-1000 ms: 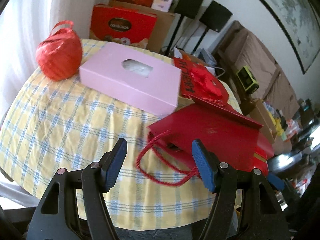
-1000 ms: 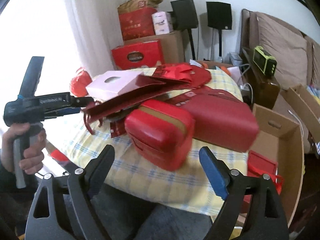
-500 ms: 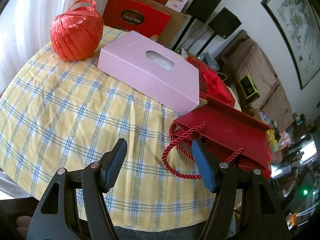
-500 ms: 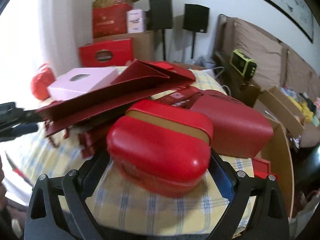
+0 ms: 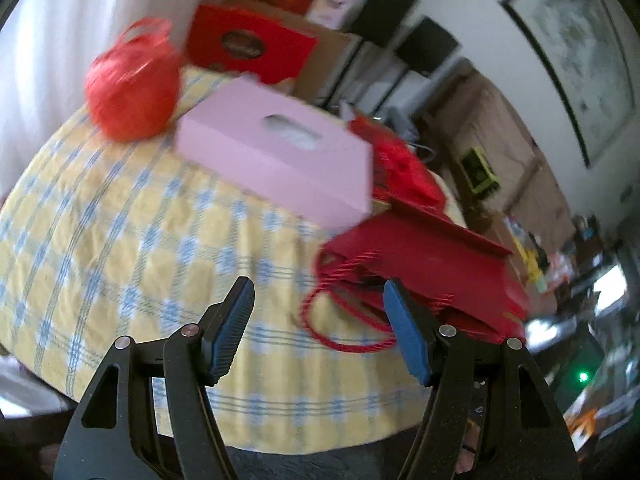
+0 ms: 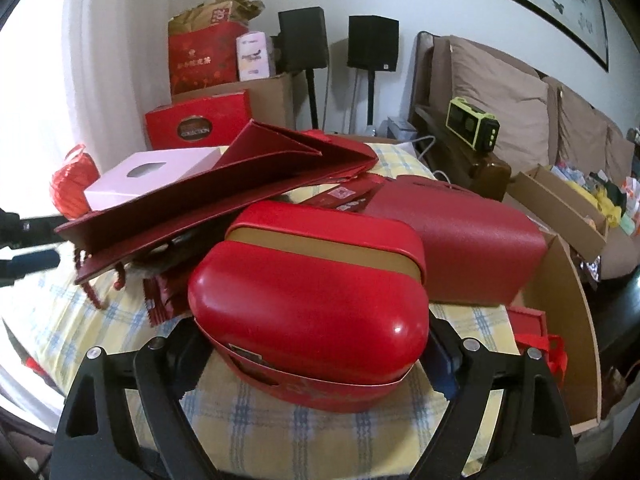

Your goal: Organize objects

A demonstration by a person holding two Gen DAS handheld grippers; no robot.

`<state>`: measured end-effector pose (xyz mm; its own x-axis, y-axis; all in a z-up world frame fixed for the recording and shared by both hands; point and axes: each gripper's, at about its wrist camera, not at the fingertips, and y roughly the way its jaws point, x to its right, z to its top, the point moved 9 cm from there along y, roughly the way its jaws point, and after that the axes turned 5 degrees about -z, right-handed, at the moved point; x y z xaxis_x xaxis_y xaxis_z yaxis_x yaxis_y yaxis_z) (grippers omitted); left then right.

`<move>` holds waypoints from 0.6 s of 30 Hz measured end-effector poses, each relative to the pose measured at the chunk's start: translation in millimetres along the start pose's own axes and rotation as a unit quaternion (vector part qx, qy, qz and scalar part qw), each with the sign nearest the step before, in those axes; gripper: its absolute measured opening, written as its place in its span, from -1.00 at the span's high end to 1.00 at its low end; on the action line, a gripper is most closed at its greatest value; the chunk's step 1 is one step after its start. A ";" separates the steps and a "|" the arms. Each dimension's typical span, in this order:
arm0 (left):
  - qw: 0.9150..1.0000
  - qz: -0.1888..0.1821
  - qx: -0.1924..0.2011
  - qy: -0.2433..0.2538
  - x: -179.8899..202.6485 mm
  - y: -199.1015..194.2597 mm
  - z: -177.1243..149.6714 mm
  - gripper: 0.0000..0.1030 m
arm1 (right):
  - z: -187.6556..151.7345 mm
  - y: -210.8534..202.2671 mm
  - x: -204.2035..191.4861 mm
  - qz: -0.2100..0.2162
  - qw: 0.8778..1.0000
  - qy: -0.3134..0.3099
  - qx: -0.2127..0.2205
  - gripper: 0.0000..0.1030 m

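Our right claw (image 6: pixel 312 348) straddles the red tin (image 6: pixel 308 300) near the bench's (image 6: pixel 328 436) front edge; its fingers flank the tin's sides, but we cannot tell whether they press it. Behind the tin lie a red case (image 6: pixel 464 244) and a flattened red bag (image 6: pixel 192 196). Our left claw (image 5: pixel 320 328) is spread and holds nothing, above the checked cloth (image 5: pixel 120 240) just beside the bag's (image 5: pixel 424 272) rope handle (image 5: pixel 340 332). A pink tissue box (image 5: pixel 276 152) and a red ball (image 5: pixel 132 92) sit farther back.
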<state>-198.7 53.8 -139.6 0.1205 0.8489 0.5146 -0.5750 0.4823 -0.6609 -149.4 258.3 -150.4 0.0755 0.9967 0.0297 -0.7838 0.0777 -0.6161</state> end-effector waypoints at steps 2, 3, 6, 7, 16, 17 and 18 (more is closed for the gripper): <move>1.000 -0.010 -0.005 0.024 15.8 -1.6 -0.8 -0.25 | -2.8 -5.3 4.0 0.006 1.000 0.006 0.000 -0.72; 0.999 -0.016 -0.010 0.036 24.9 -2.6 -2.1 -0.25 | -4.9 -8.7 7.9 0.009 1.000 0.009 -0.001 -0.72; 0.997 -0.031 -0.019 0.074 53.1 -7.3 -5.3 -0.25 | -8.6 -15.5 15.0 0.022 0.999 0.023 -0.005 -0.72; 0.996 -0.035 -0.019 0.086 60.6 -10.6 -6.0 -0.25 | -9.1 -18.1 17.5 0.027 0.999 0.028 -0.005 -0.72; 0.986 -0.023 -0.045 0.156 102.4 -10.6 -25.8 -0.27 | -9.1 -36.4 31.9 0.050 0.998 0.049 0.004 -0.72; 0.985 -0.016 -0.049 0.167 106.3 -7.9 -28.9 -0.27 | -10.0 -36.4 33.7 0.048 0.998 0.049 0.004 -0.72; 0.982 -0.005 -0.050 0.182 108.9 -6.5 -33.1 -0.27 | -11.3 -36.9 36.1 0.049 0.997 0.051 0.002 -0.72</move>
<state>-155.0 150.3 -97.3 0.4176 0.8565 0.3034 -0.4924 0.4940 -0.7166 -110.7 291.1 -135.5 0.0608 0.9920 -0.1110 -0.7932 -0.0195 -0.6087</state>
